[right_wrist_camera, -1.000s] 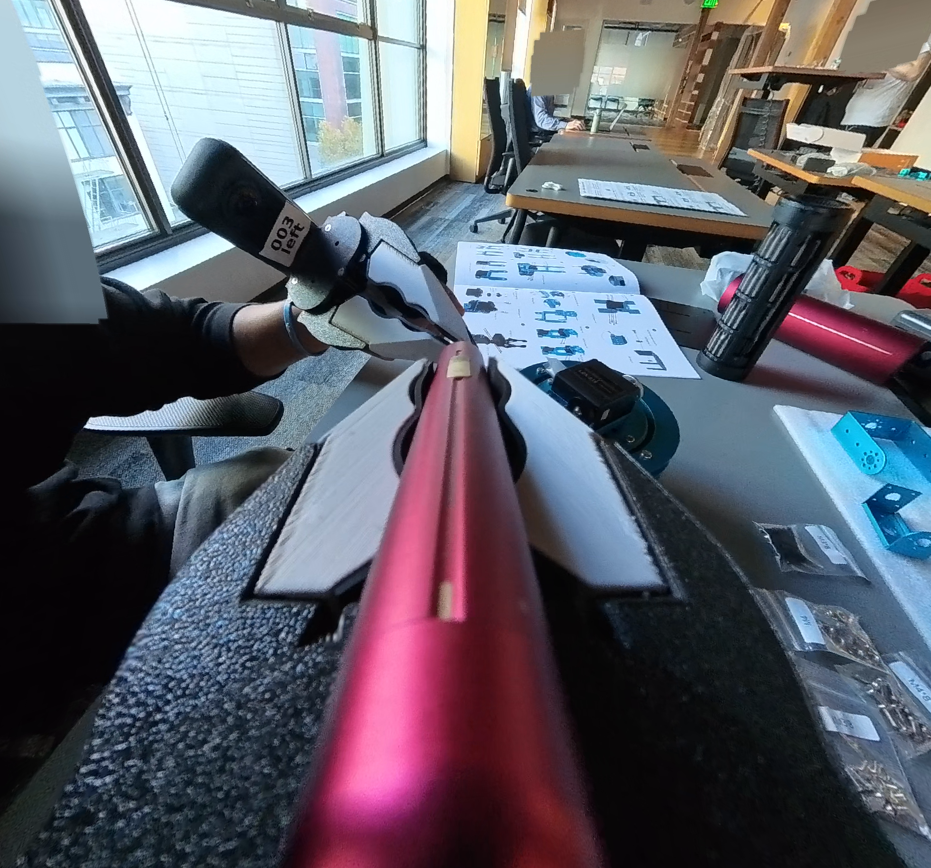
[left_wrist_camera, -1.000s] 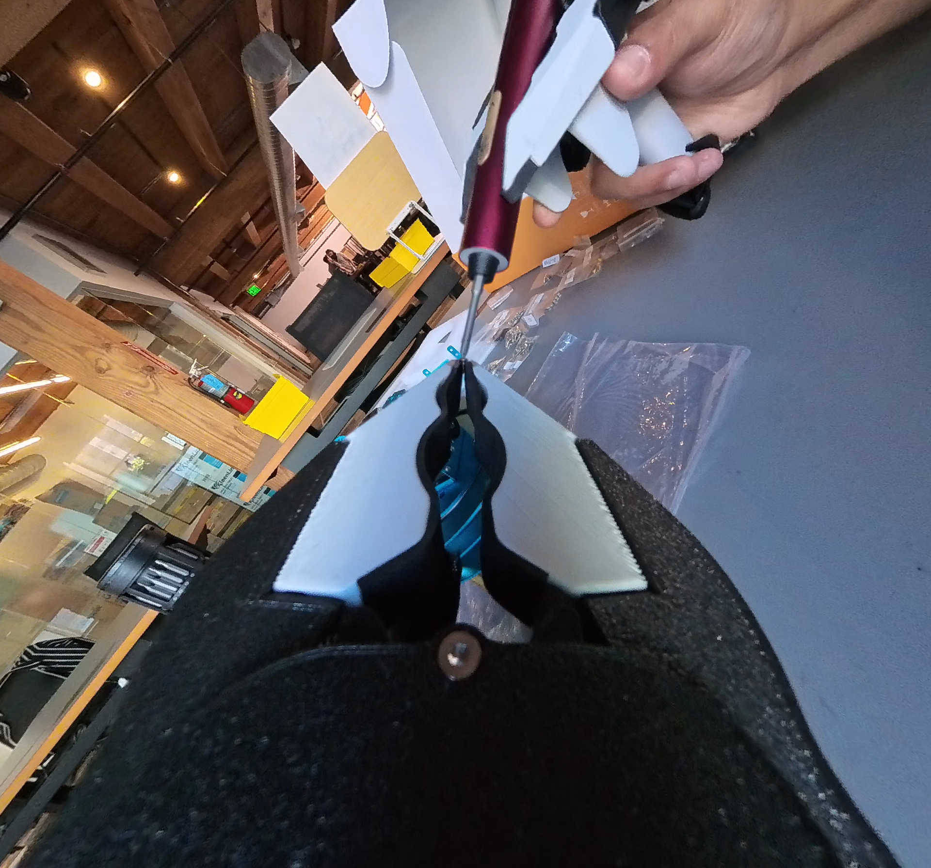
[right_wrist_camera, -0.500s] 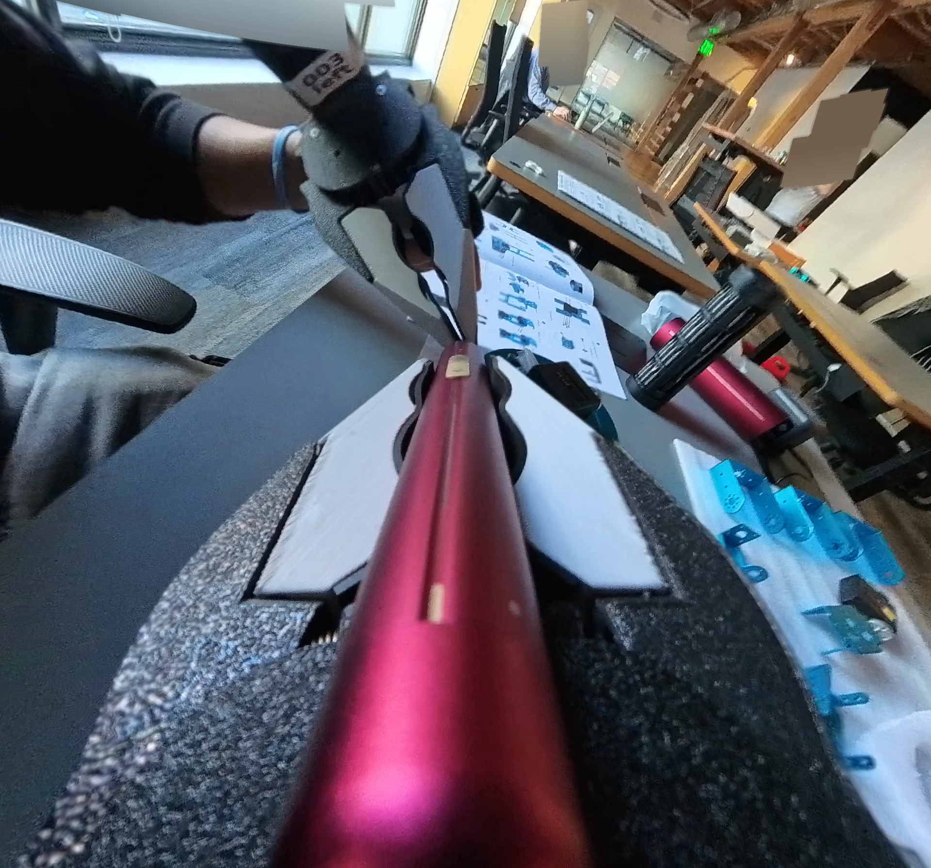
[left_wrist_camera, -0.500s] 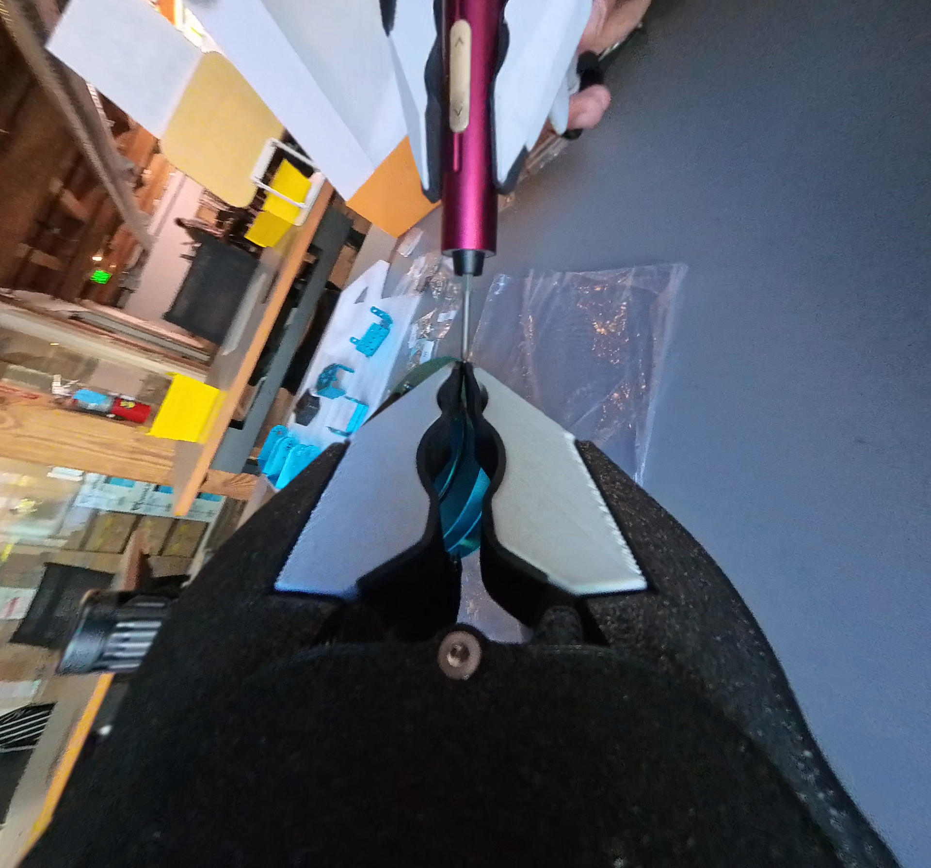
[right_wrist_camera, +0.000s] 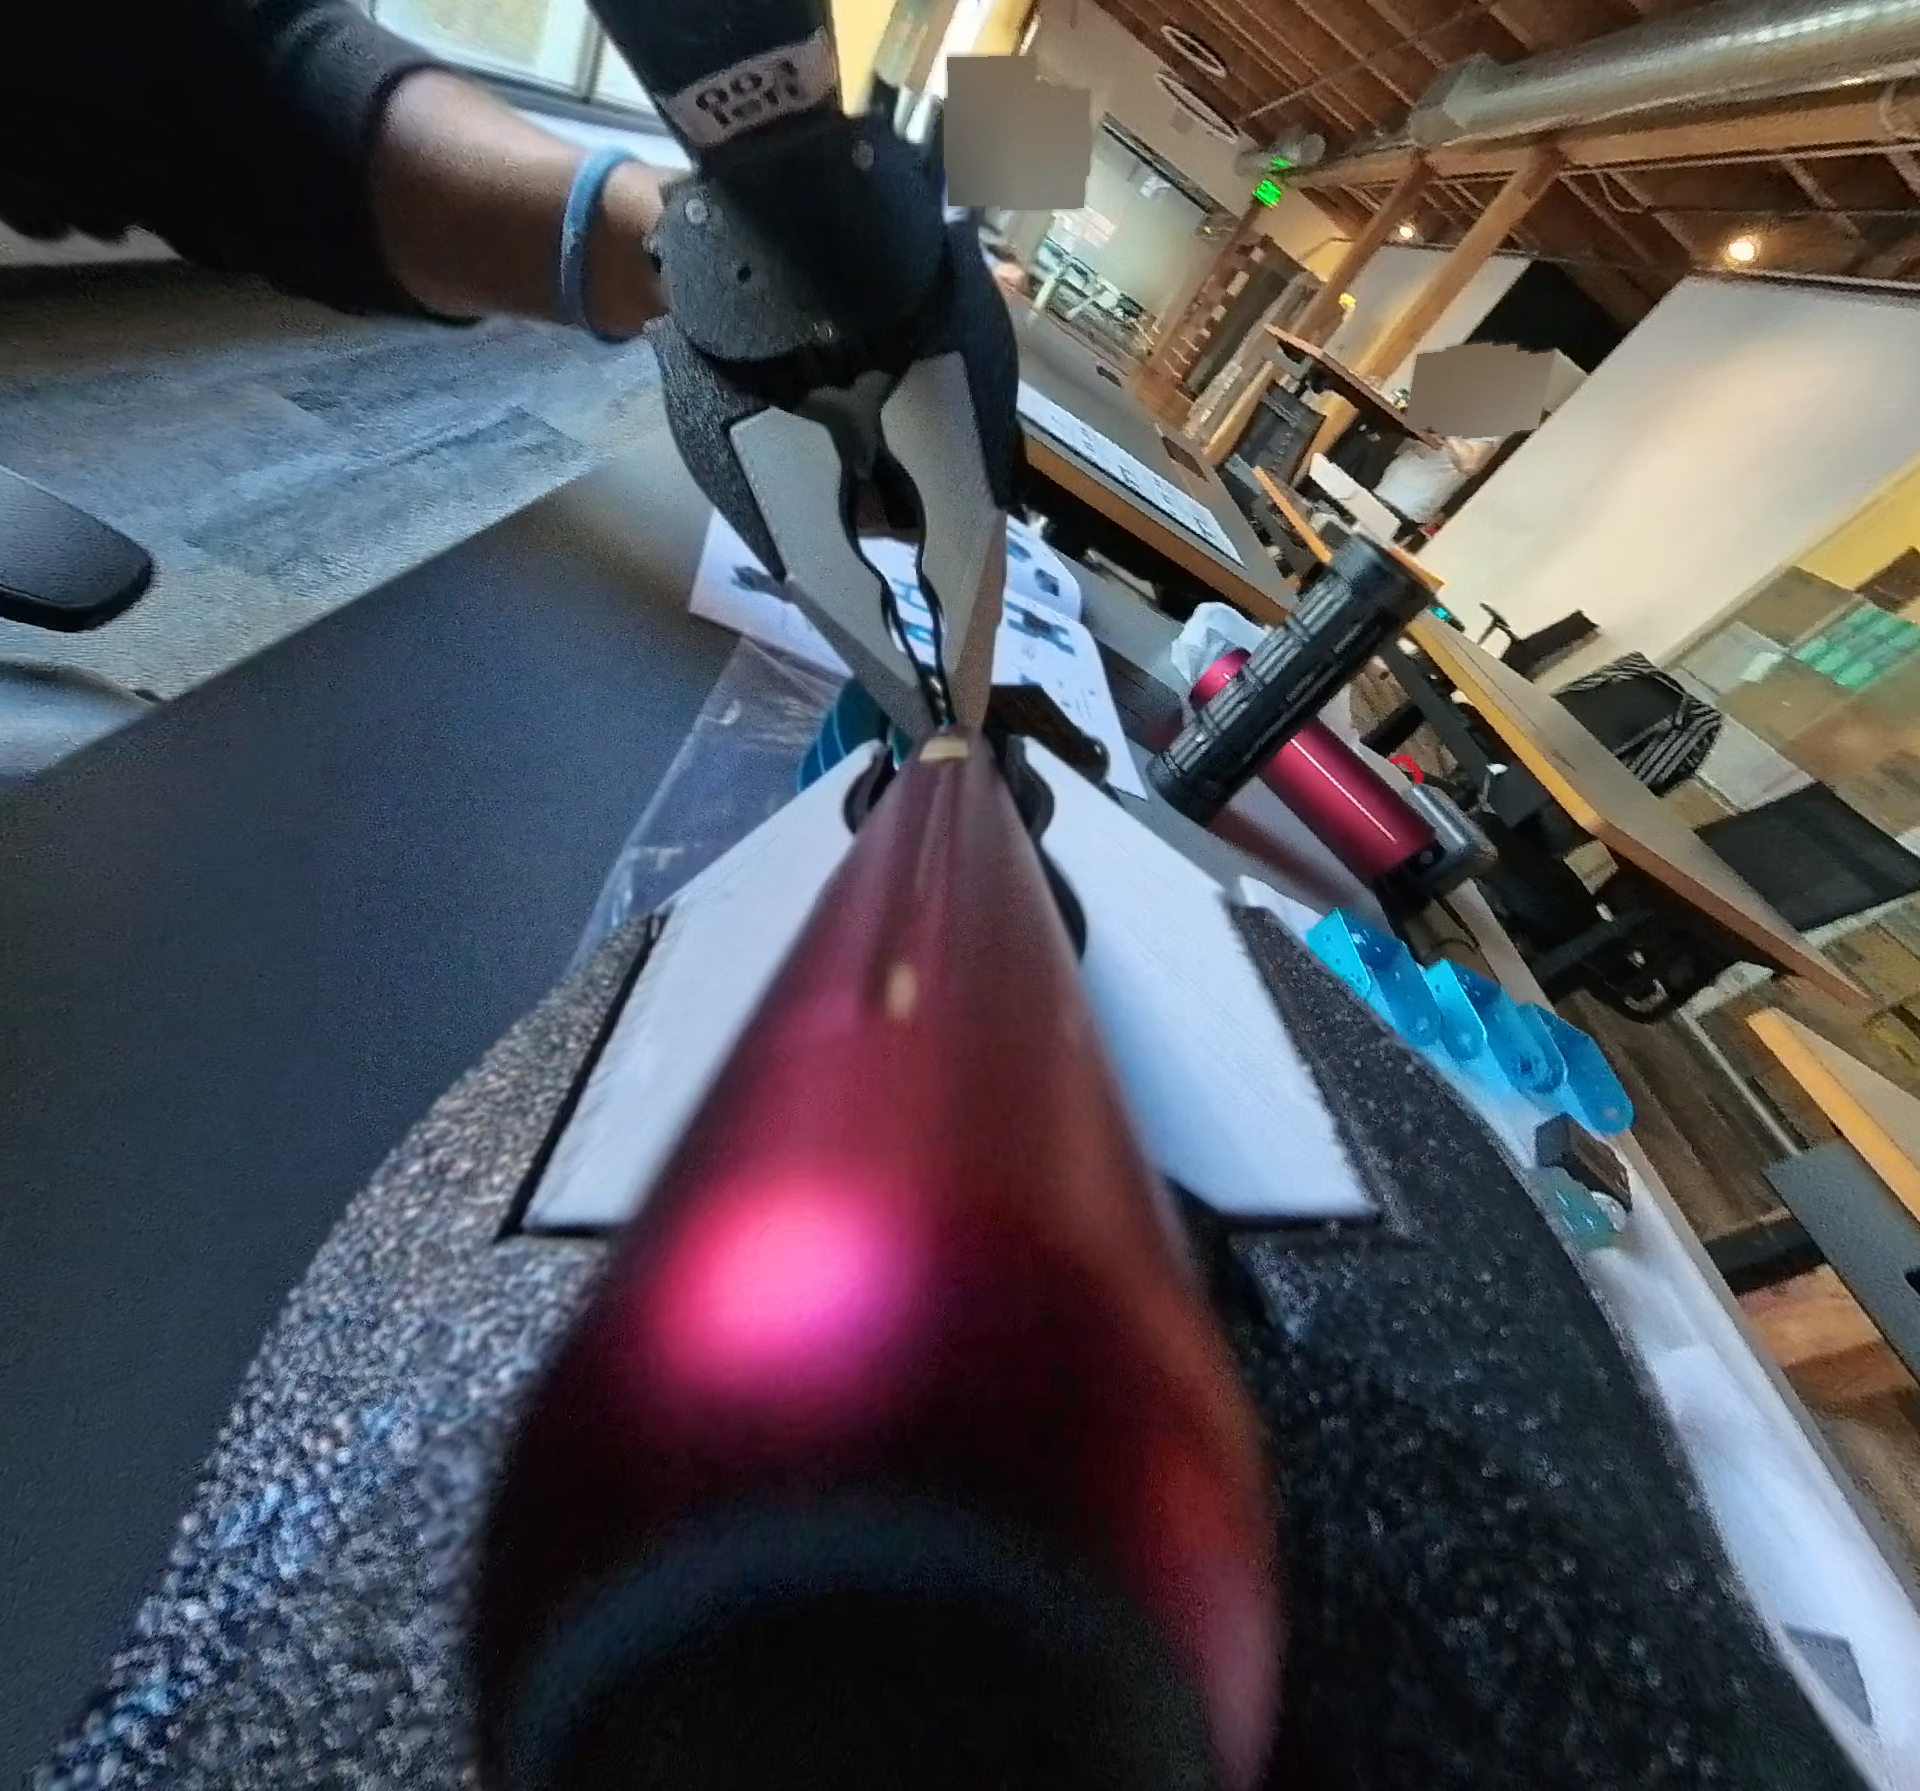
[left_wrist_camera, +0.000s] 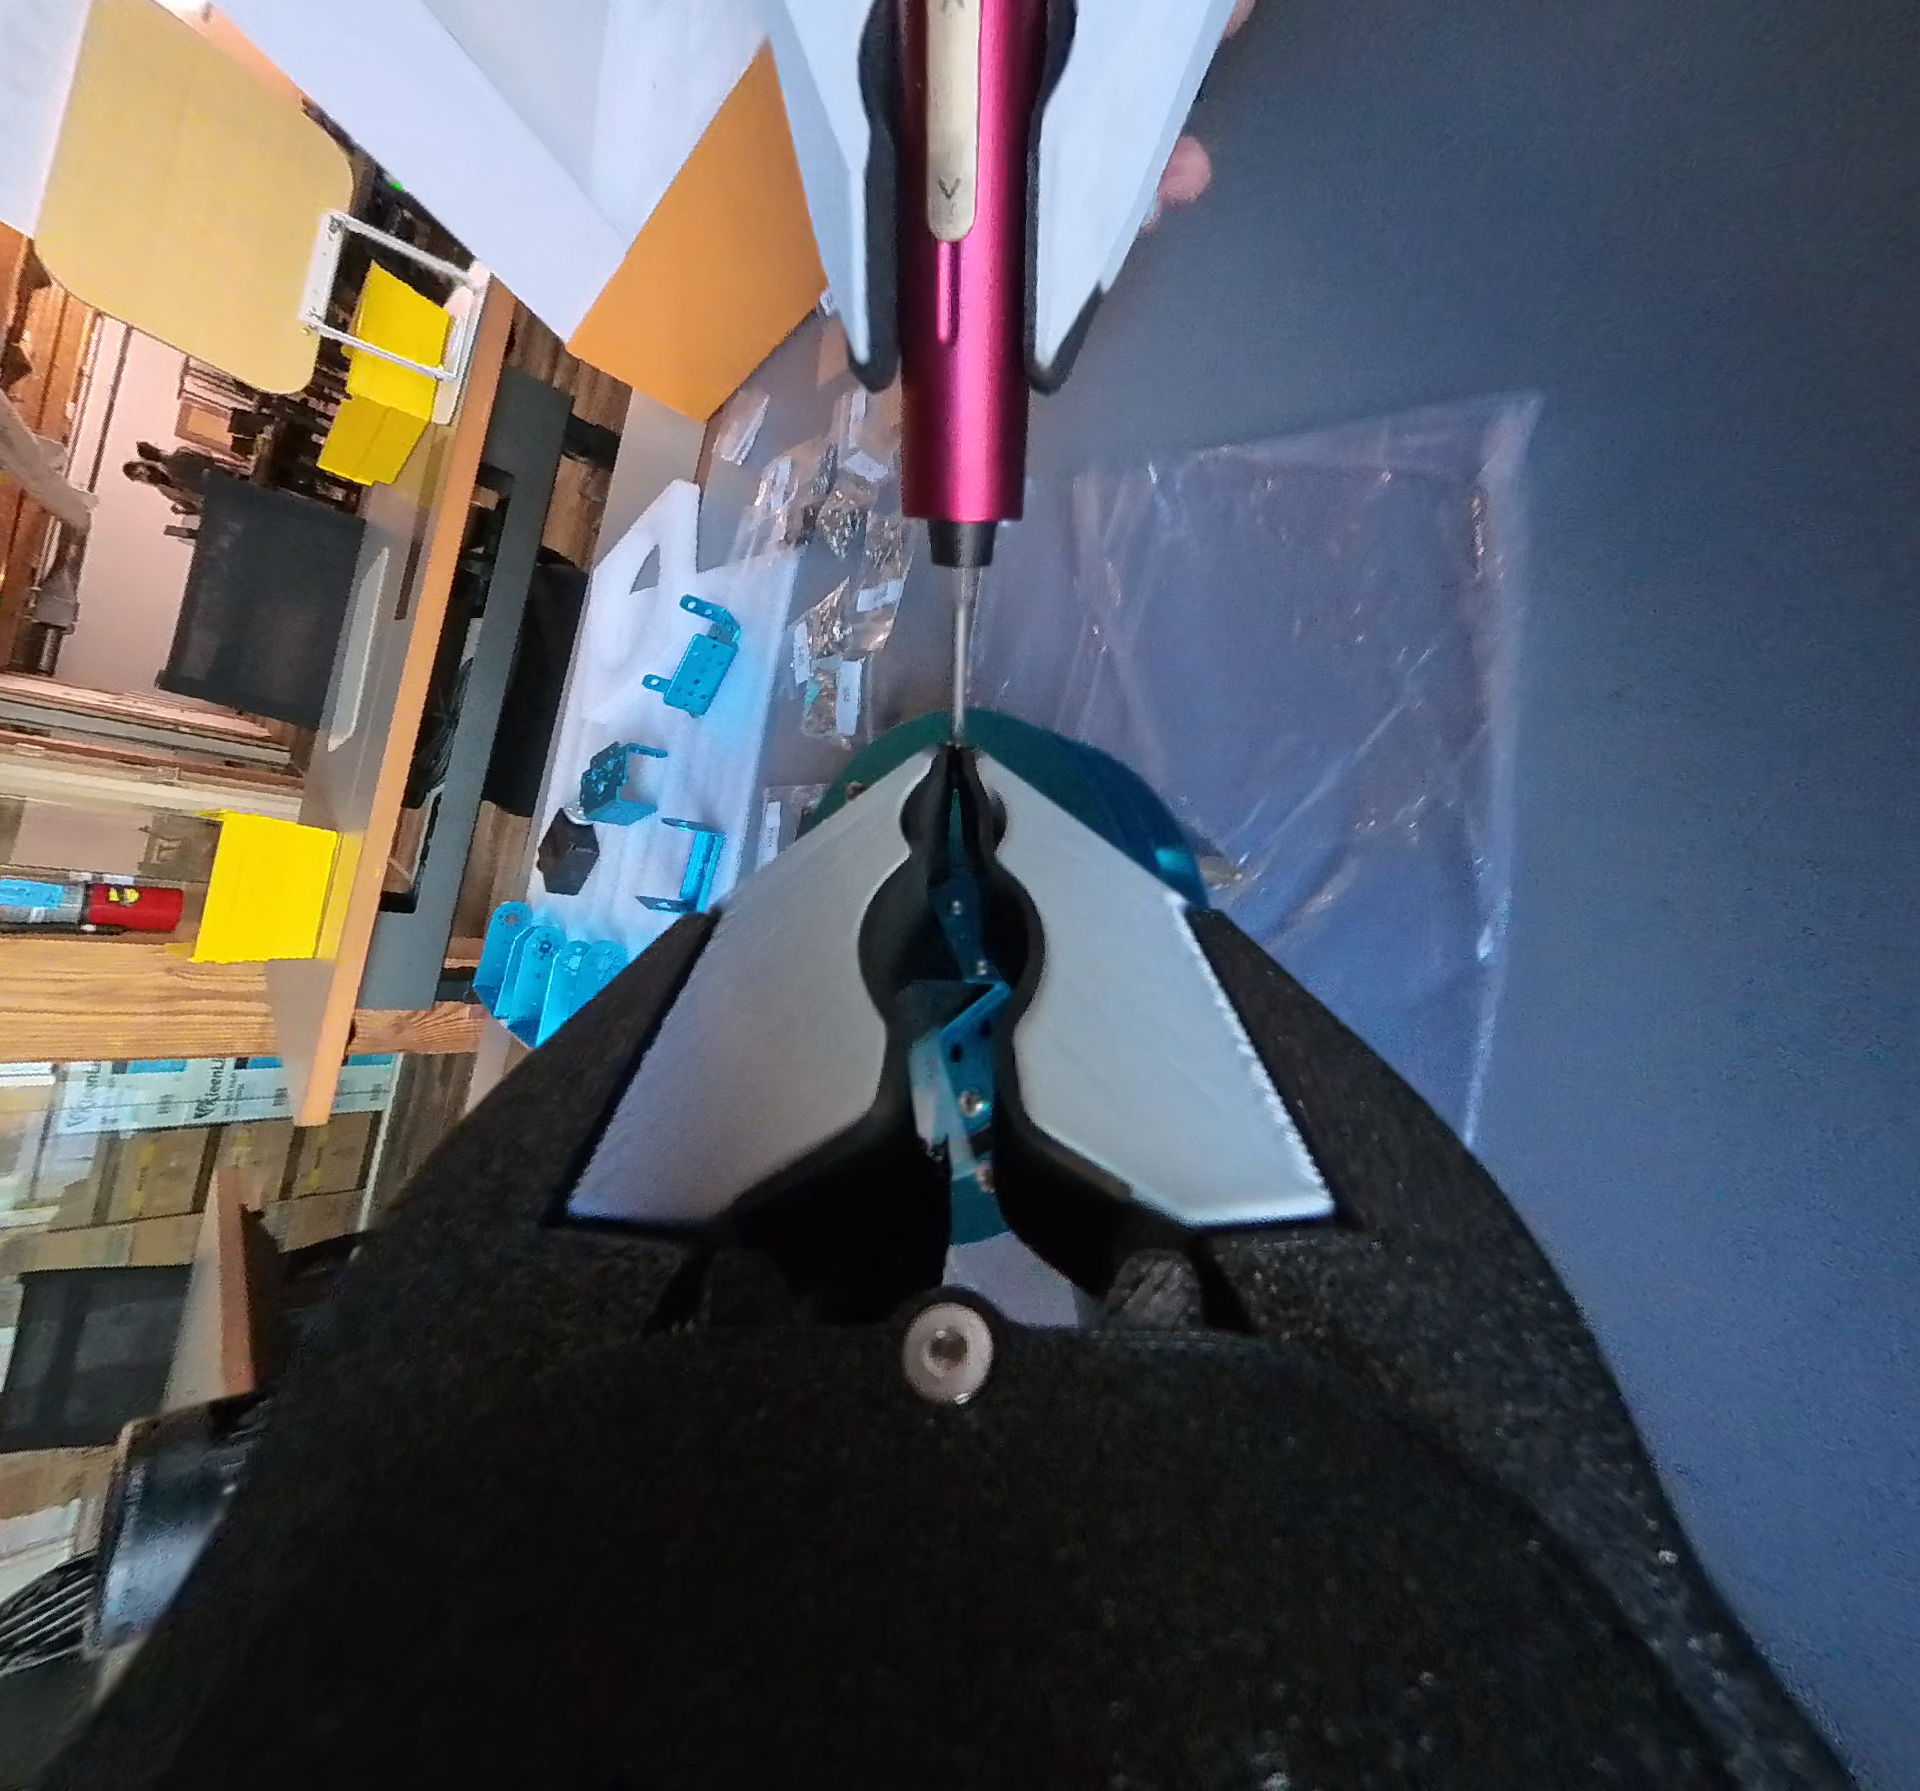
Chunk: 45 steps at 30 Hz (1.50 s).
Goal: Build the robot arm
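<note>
The screwdriver, a slim magenta metal pen type, sits lengthwise in my right hand-held gripper. The white fingers are closed on both sides of its barrel and the pale button strip faces out between them. It runs down the top centre of the left wrist view, and its thin bit ends right at the tips of my left hand-held gripper. Those tips are pressed together. If something small is pinched there, I cannot make it out.

I judge the barrel stiff, fairly light and smooth enough to slip or roll in the pads, so mid-barrel, clear of the buttons, looks the sound place to hold. The bit is fine and would likely bend under side load.

Just behind my left tips is a teal round disc, and a blue bracket shows through the gap between the fingers. A clear plastic bag lies right of centre on the grey bench, which is open on that side. The left of the frame is crowded: a white foam sheet carries more blue brackets, with small hardware bags beside it. In the right wrist view the bench edge runs along the left, and an open booklet and a black ribbed cylinder lie beyond the tips.
</note>
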Each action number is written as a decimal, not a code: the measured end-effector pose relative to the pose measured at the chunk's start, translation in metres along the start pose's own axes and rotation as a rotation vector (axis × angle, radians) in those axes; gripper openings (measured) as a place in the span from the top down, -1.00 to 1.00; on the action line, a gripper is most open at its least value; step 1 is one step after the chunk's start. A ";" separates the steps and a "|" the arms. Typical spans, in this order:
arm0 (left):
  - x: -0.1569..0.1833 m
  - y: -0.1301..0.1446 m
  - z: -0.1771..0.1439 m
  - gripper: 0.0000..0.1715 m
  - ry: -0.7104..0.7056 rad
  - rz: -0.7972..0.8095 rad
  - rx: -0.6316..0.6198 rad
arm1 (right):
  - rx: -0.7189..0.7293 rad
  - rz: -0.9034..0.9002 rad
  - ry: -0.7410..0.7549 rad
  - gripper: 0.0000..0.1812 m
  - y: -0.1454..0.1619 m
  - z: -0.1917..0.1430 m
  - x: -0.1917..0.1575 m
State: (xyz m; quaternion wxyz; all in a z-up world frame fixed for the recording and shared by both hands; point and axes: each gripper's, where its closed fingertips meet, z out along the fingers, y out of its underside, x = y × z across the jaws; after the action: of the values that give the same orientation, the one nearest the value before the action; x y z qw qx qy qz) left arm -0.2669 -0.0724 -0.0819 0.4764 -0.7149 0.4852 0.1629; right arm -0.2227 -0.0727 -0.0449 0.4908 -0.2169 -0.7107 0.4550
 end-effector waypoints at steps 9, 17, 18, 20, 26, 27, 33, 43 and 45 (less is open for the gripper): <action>-0.001 0.022 0.019 1.00 0.038 0.173 -0.165 | -0.035 -0.270 0.166 0.76 0.031 0.008 -0.007; 0.002 0.022 0.015 1.00 0.004 0.338 -0.271 | -0.066 -0.446 0.244 0.75 0.027 0.014 -0.021; 0.002 0.023 0.016 1.00 -0.003 0.372 -0.294 | -0.065 -0.456 0.249 0.67 0.028 0.014 -0.022; 0.001 0.023 0.016 1.00 -0.003 0.427 -0.327 | -0.052 -0.473 0.243 0.61 0.028 0.014 -0.023; -0.003 0.027 0.014 1.00 0.018 0.448 -0.409 | -0.056 -0.558 0.256 0.75 0.030 0.018 -0.021; -0.003 0.028 0.014 1.00 0.015 0.456 -0.419 | -0.054 -0.559 0.256 0.76 0.030 0.019 -0.021; -0.009 0.026 0.014 0.84 -0.026 0.421 -0.452 | -0.042 -0.559 0.268 0.78 0.027 0.017 -0.020; -0.016 0.025 -0.002 0.66 -0.067 0.315 -0.436 | -0.065 -0.563 0.268 0.76 0.032 0.019 -0.018; -0.021 0.024 -0.008 0.63 -0.074 0.196 -0.410 | -0.068 -0.578 0.262 0.76 0.034 0.020 -0.017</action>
State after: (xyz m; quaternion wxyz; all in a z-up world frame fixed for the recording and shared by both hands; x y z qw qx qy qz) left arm -0.2996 -0.0698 -0.0756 0.3206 -0.7397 0.4915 0.3295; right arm -0.2379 -0.0775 -0.0850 0.6796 -0.0791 -0.6883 0.2412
